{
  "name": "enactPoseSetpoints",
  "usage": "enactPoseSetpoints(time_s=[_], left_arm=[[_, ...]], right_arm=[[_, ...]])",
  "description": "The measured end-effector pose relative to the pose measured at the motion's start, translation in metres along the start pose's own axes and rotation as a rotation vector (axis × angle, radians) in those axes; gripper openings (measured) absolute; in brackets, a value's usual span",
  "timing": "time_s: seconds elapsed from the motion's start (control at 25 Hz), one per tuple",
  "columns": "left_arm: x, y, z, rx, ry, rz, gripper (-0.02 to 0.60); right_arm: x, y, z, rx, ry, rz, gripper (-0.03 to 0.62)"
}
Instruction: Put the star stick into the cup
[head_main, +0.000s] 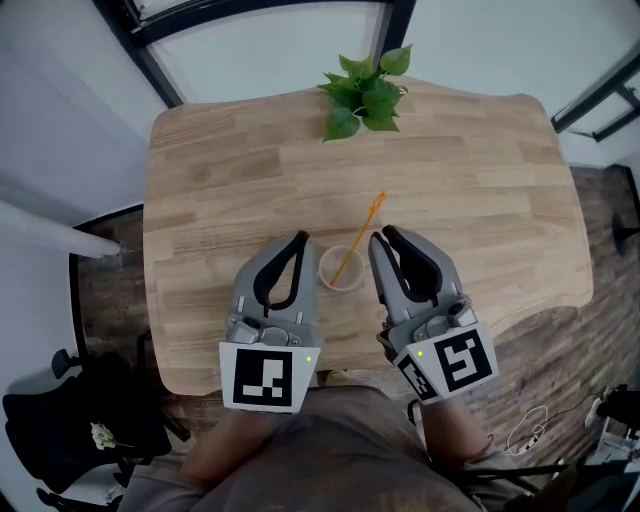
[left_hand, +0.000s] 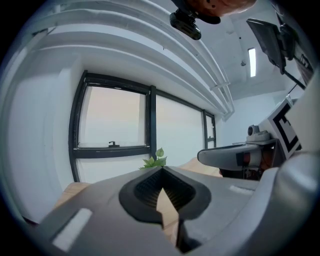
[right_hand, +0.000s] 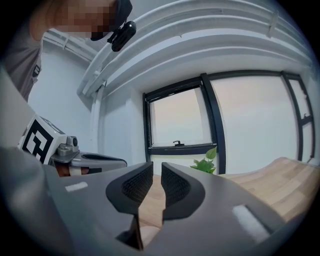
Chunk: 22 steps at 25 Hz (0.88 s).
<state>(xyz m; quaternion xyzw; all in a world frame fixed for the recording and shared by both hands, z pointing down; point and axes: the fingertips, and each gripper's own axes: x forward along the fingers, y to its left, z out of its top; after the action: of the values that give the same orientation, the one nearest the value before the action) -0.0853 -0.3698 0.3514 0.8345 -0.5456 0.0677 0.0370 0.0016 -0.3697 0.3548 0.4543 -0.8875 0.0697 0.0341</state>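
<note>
A small pale cup (head_main: 340, 272) stands on the wooden table (head_main: 470, 180) near its front edge. An orange star stick (head_main: 360, 238) stands in the cup and leans to the far right, its star end up in the air. My left gripper (head_main: 300, 240) (left_hand: 161, 171) hovers just left of the cup, its tips touching and nothing held. Just right of the cup is my right gripper (head_main: 381, 238) (right_hand: 157, 170), whose jaws stand a narrow gap apart with nothing between them. Neither gripper touches the stick. The cup is hidden in both gripper views.
A small green plant (head_main: 365, 92) (left_hand: 156, 159) (right_hand: 205, 162) sits at the table's far edge. A black chair (head_main: 80, 410) stands on the floor to the left. Windows lie beyond the table. Each gripper view shows the other gripper beside it.
</note>
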Motion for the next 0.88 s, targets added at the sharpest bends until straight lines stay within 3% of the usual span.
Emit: enactPoseSetpoints(time_s=[0.52, 0.88], left_arm=[[-0.053, -0.004, 0.056, 0.048, -0.137, 0.049, 0.000], [-0.078, -0.012, 0.087, 0.112, -0.219, 0.064, 0.000]], right_arm=[[-0.032, 0.037, 0.065, -0.105, -0.140, 0.003, 0.023], [-0.051, 0.048, 0.095, -0.156, -0.223, -0.009, 0.023]])
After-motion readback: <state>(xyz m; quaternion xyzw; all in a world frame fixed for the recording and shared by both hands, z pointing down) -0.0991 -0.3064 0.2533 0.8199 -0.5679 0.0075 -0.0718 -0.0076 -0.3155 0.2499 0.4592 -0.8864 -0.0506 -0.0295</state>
